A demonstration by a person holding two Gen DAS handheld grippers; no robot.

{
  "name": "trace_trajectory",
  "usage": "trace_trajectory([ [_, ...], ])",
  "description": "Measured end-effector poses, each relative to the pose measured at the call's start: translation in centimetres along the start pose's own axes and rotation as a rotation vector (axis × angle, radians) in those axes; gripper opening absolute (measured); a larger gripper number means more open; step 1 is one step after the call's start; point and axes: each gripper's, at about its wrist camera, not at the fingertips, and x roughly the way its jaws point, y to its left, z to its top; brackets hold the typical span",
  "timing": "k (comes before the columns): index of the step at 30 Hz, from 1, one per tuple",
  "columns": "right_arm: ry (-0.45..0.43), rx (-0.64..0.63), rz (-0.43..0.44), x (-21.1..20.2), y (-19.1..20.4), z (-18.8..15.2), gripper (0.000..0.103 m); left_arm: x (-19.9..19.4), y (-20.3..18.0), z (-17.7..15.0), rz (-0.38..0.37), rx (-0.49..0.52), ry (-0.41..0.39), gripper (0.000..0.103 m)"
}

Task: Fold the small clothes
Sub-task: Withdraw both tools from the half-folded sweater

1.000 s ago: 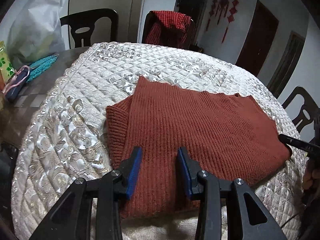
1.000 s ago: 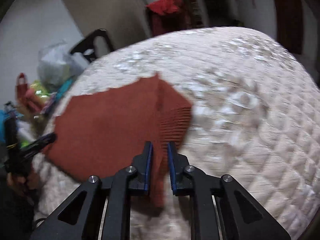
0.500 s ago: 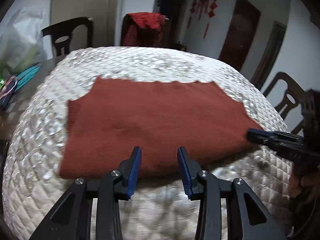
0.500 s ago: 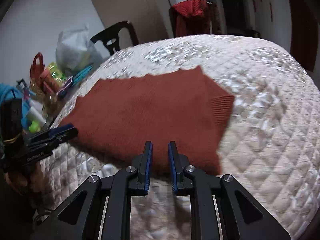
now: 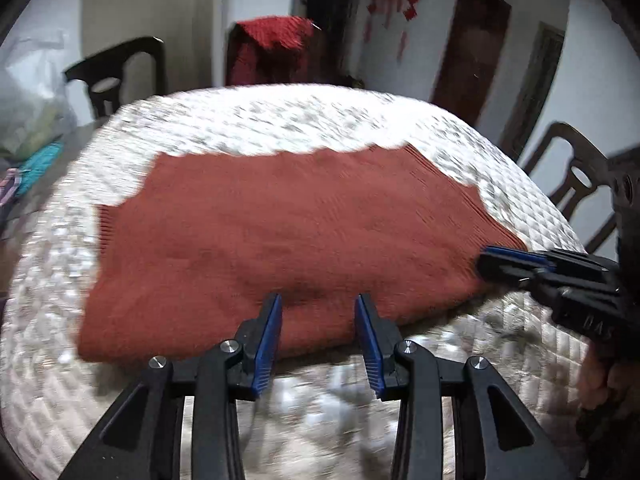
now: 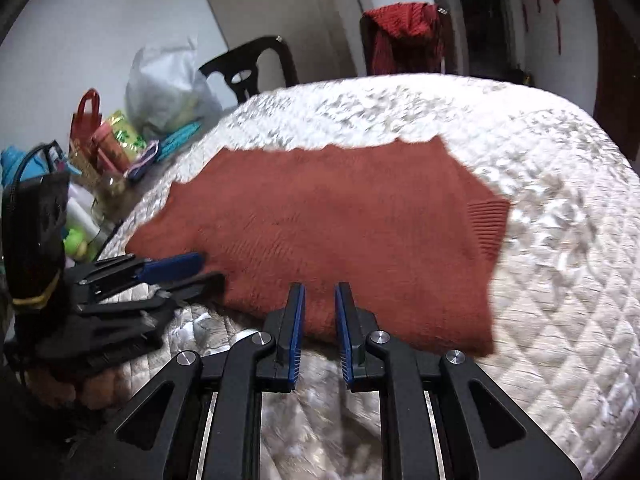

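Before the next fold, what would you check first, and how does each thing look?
1. Sweater lying flat on the quilt: ok, no big bunches show.
2. Left gripper free of cloth: ok, it is open with its fingers over the near edge.
3. Right gripper free of cloth: ok, a narrow gap shows and nothing is pinched in it.
4. Near edge reachable: ok, both grippers sit right at it.
5. Ribbed cuff tucked in straight: not ok, it sticks out at the right side.
6. Layers underneath lined up: cannot tell, they are hidden and the pictures are blurred.
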Motion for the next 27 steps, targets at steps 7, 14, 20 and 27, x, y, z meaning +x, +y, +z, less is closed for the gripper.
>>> trace_trajectory([
  [7,0.007,0.106,-0.071,-0.8,-3.9,-0.8,0.016,-0.6,4.7,-0.5,0.130,-0.104,0.007,0.040],
  [14,-0.021,0.103,-0.088,-1.6,-3.9,-0.5,0.016,-2.5,6.7,-0.7,0.189,-0.135,-0.055,0.040],
  [20,-0.005,0.118,-0.099,-0.9,-4.4,-1.0,0.016,-1.4,7.5,-1.8,0.205,-0.147,-0.016,0.040],
  [27,-0.006,0.109,-0.104,-0.7,-4.6,-1.3,0.016,-1.0,7.5,-2.0,0.204,-0.149,-0.015,0.040],
])
